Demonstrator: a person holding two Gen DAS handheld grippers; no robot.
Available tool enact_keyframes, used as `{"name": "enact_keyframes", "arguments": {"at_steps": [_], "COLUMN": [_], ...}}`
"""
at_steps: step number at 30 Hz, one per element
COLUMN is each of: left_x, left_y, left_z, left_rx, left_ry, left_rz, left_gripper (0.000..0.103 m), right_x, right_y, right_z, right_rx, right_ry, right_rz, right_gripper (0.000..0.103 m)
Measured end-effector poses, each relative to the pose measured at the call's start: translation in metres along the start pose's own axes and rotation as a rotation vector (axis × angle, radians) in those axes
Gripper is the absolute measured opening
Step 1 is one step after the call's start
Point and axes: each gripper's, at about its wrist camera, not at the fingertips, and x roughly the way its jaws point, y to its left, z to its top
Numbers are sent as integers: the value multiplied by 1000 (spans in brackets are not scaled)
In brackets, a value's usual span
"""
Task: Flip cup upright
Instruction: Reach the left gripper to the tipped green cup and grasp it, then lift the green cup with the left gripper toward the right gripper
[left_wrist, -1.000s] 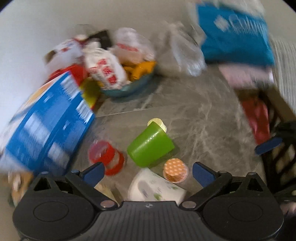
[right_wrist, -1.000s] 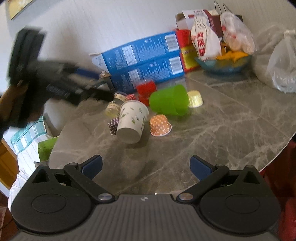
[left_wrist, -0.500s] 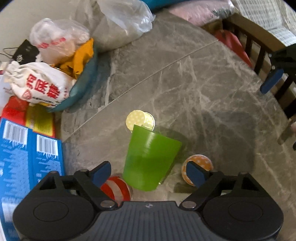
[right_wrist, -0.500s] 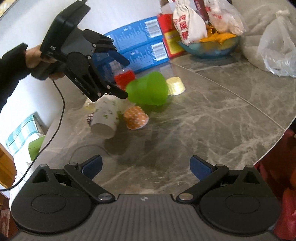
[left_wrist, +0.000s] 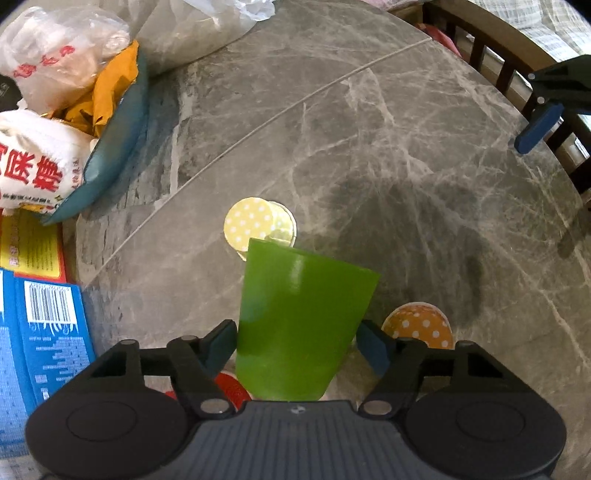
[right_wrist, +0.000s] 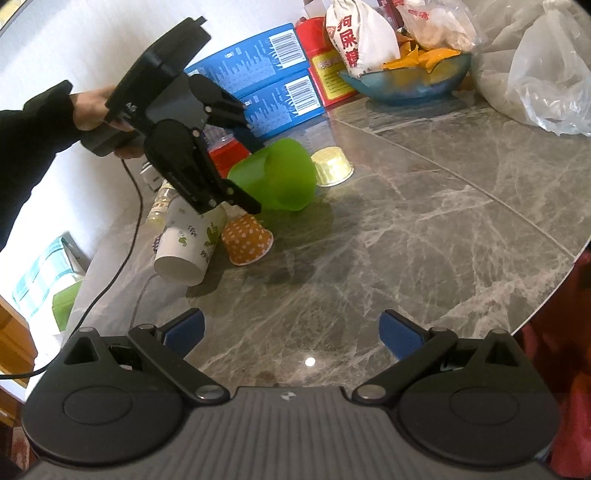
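The green cup (left_wrist: 303, 321) lies on its side low in the centre of the left wrist view, right between the two blue pads of the left gripper (left_wrist: 295, 345). One pad sits at each flank of the cup and both look to be touching it, though whether they are pressing cannot be told. The cup's wider end faces the camera and its narrow base points up the frame, toward a yellow dotted paper cup (left_wrist: 258, 225) just beyond it. An orange dotted paper cup (left_wrist: 417, 330) sits just to the right of the gripper's right pad.

Over in the right wrist view, the same green cup (right_wrist: 277, 177) shows in the upper middle, tipped over on the grey marble table (right_wrist: 424, 229), with the left gripper (right_wrist: 251, 173) reaching down over it from the upper left, fingers on either side. A white printed cup (right_wrist: 188, 243) lies on its side at the lower left of the green one. The right gripper (right_wrist: 291, 332) hangs at the bottom of its frame with jaws spread wide, holding nothing, well apart from the cup.
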Motion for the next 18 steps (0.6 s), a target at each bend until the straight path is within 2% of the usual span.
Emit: {"name": "enact_keyframes", "arguments": {"at_steps": [4, 9, 18], "left_x": [8, 5, -39], "left_y": [1, 5, 5], "left_z": [5, 5, -15], "left_rx": [3, -54, -221], "left_ry": [14, -8, -59], "left_rz": [-1, -12, 28], "left_gripper": [70, 69, 69], "right_x": [0, -2, -7], "right_y": [-2, -3, -1], "right_z": [0, 1, 8], "right_rx": [11, 19, 61], "right_ry": [-10, -18, -45], "right_rz": [14, 21, 49], "right_gripper": [102, 102, 102]}}
